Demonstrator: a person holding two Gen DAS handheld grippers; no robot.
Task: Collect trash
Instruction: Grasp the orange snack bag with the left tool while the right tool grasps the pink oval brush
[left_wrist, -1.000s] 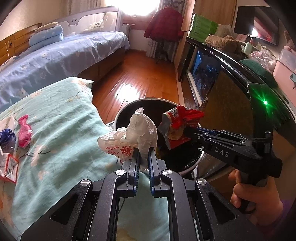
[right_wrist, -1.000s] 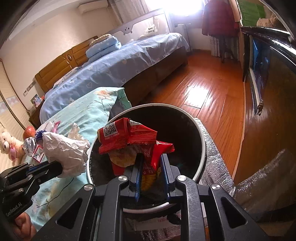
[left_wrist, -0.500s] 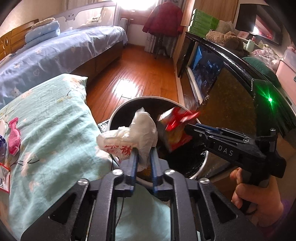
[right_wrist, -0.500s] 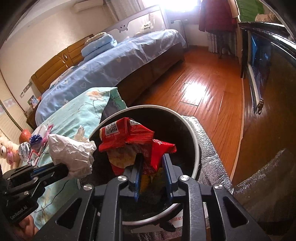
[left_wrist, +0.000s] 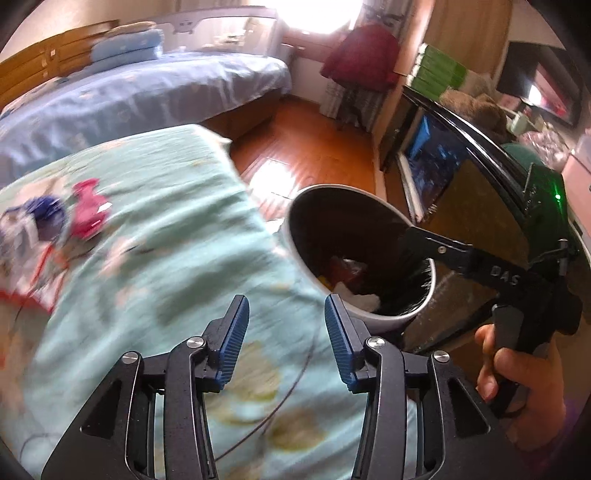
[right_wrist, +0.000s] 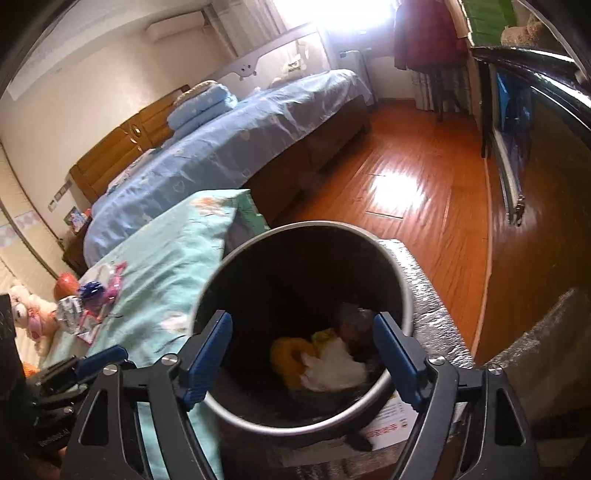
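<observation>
Both your grippers have just been opening: left gripper stands empty over the soft teal quilt, right gripper gapes wide above the round bin. Crumpled white and yellow trash lies at the bin's dark bottom. More wrappers, blurred, probably plastic, sit on the quilt.

Two black, angular grippers with triangular cut-outs in the frames and silver round screws at the joints. Ribbed blue pads inside each finger. Left gripper plain-bodied; right gripper lettered "DAS" in pale print on the side (a green light glowing behind it). A purple sleeve edge at the wrist.
</observation>
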